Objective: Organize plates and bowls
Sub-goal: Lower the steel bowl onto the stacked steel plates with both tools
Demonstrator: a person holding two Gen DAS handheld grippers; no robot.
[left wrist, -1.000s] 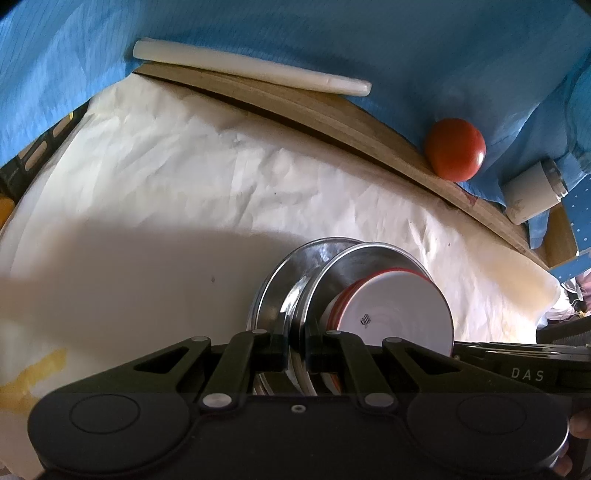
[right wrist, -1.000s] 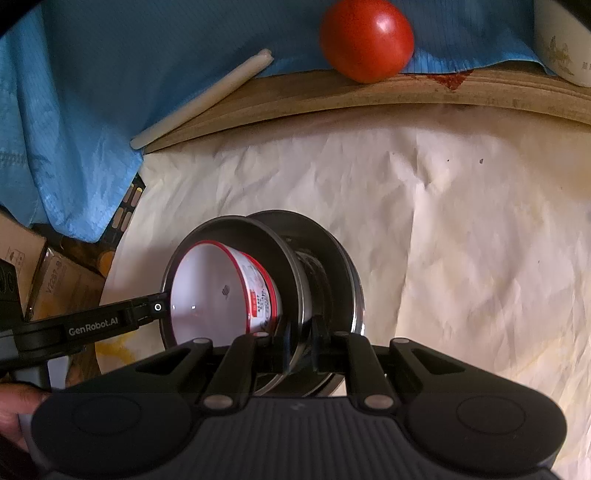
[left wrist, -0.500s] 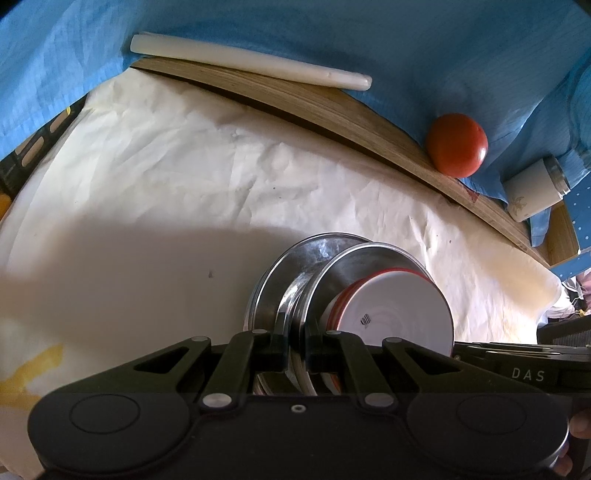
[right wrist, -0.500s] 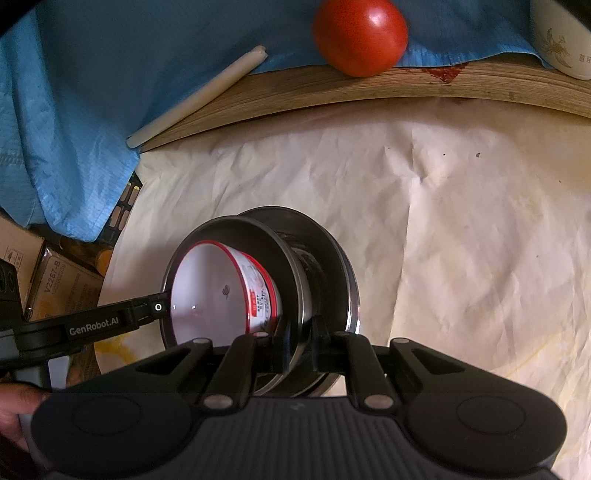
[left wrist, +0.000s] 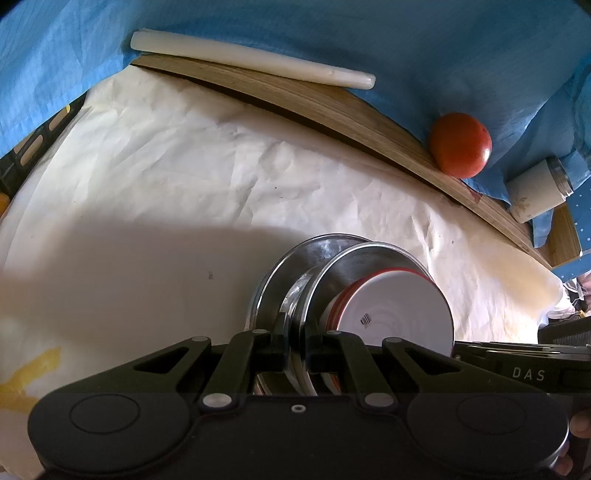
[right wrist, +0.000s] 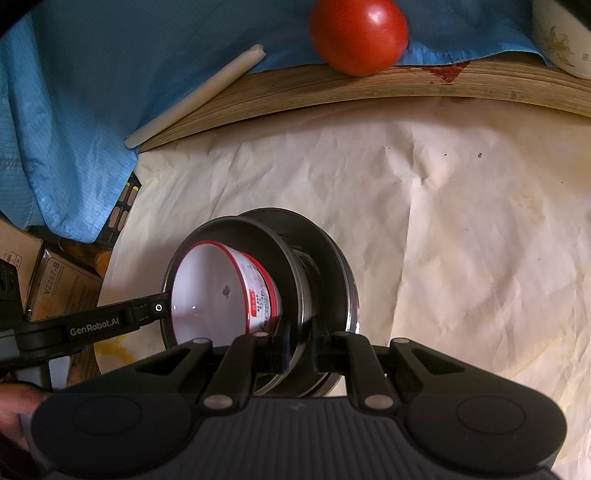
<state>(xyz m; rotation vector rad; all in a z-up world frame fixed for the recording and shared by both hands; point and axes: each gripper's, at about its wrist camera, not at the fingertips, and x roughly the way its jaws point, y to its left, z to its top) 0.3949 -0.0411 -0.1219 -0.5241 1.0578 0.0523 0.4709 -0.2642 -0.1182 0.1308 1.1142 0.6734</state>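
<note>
Gripping stacked metal plates (left wrist: pixel 332 266) on edge between both claws, over the papered surface (left wrist: pixel 166 184). Left claw (left wrist: pixel 295 345) pinching shut on one rim; right claw (right wrist: pixel 301 345) pinching shut on the opposite rim. Red-rimmed white bowl (right wrist: pixel 218 291) nesting inside. Tomato (right wrist: pixel 358 35) sitting well beyond.

Sharp, sunlit frames — deep shadow, fisheye-bent edges.

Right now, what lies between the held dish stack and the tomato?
Only bare crumpled white paper, then the wooden board's edge under the tomato. Right wrist view shows it; the dish stack is nearer.
</note>
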